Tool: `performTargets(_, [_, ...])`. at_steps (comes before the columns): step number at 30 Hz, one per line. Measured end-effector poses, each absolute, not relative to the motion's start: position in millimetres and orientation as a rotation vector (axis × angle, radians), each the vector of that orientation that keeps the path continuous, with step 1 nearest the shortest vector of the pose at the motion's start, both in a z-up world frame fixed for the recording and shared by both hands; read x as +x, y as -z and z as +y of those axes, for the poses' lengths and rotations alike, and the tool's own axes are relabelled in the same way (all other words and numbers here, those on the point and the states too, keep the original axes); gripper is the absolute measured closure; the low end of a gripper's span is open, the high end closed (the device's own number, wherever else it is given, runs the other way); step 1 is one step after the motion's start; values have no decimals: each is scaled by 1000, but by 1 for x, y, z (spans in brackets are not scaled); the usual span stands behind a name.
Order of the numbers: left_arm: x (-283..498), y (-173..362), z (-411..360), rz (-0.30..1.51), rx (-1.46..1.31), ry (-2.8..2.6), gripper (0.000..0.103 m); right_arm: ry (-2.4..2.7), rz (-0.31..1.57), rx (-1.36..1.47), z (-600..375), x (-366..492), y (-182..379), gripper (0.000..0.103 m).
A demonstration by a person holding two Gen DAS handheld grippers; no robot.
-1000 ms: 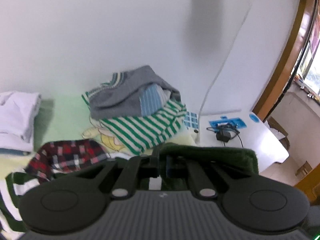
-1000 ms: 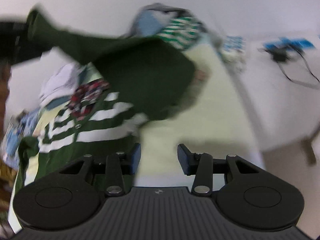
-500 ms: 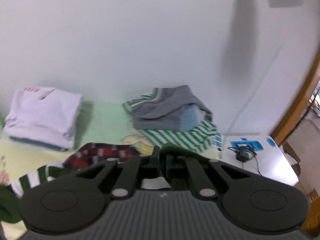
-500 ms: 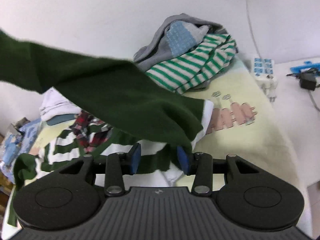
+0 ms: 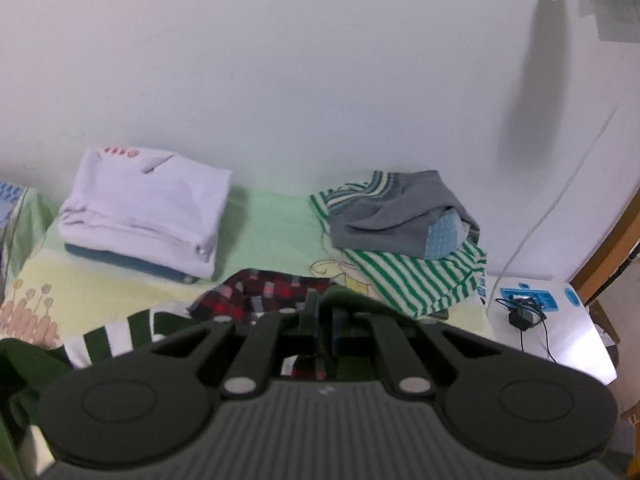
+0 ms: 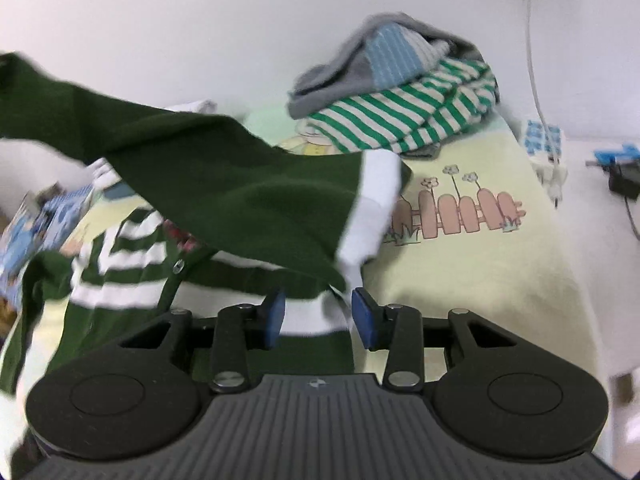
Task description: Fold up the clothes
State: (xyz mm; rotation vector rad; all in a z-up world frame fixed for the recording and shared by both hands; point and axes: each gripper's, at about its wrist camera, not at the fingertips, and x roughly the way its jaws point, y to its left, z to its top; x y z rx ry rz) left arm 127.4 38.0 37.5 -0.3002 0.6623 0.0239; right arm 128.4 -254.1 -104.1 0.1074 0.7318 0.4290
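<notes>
A dark green sweater with white stripes [image 6: 248, 184] lies partly spread on the pale yellow sheet [image 6: 480, 280]. One part of it is lifted and stretches up to the left. My left gripper [image 5: 323, 312] is shut on a fold of this green sweater [image 5: 356, 300]; its striped part [image 5: 116, 332] trails off to the lower left. My right gripper [image 6: 318, 314] has its jaws closing around the sweater's white-banded edge. That cloth hangs between the blue pads [image 6: 276, 314], and a gap still shows on each side.
A folded white stack [image 5: 148, 208] sits at the back left by the wall. An unfolded pile of grey and green-striped clothes [image 5: 400, 248] sits at the back right. A red plaid garment [image 5: 260, 296] lies between them. A white side table [image 5: 580, 344] with a charger stands to the right.
The left wrist view has swung left, bringing the folded white stack into sight. The lifted green cloth has come over the right gripper, whose jaws have narrowed a little around its edge.
</notes>
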Motion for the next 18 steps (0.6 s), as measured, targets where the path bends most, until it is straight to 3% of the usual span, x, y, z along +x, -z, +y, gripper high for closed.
performTargets(11, [128,-34,63,668,-293,-65,99,-383,726,-160,-207,141,120,64])
performTargets(18, [124,-24,90,688,-278,-101,99,-416,799,-15,-238,133,113,67])
